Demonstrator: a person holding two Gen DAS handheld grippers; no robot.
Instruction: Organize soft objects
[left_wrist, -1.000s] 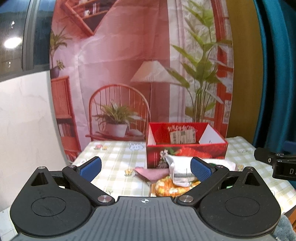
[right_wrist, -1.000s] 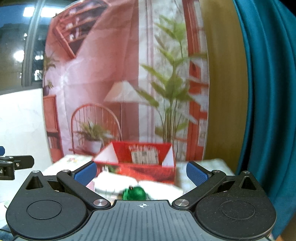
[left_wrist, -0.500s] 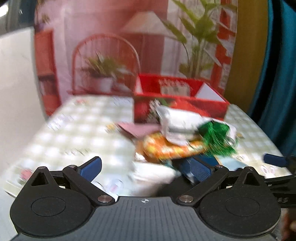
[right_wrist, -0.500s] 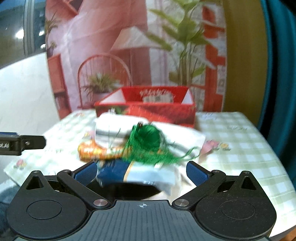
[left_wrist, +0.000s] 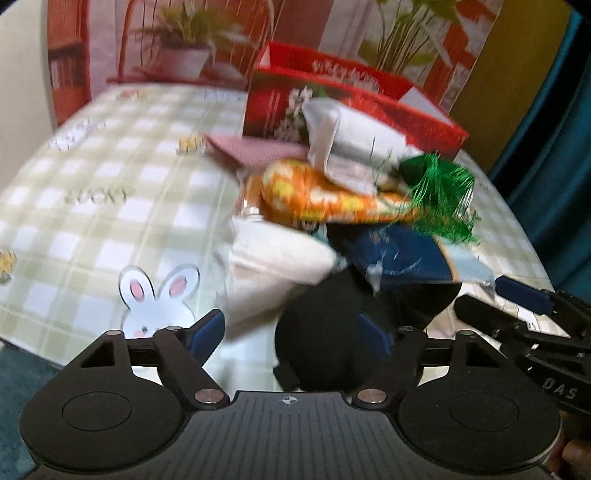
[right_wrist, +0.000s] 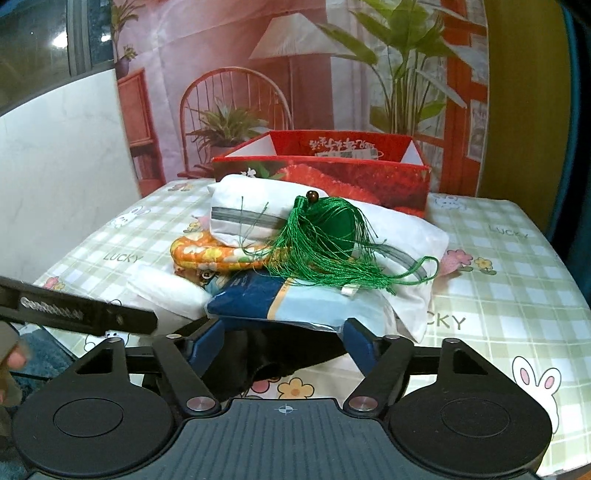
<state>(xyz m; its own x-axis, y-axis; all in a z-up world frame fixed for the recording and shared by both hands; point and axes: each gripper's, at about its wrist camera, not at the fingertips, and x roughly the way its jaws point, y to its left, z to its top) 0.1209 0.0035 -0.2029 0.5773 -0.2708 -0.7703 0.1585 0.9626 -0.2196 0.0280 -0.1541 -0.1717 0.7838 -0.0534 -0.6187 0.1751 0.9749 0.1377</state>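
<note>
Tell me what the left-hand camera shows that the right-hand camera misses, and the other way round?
Only the left camera shows the pink cloth lying flat beside the pile, and the right tongs reaching in. Only the right camera shows the brown bead atop the green tassel, and the left tongs' arm. Both show the red box, white pillow, orange floral bundle, blue packet, black fabric nearest the tongs, and checked tablecloth.
</note>
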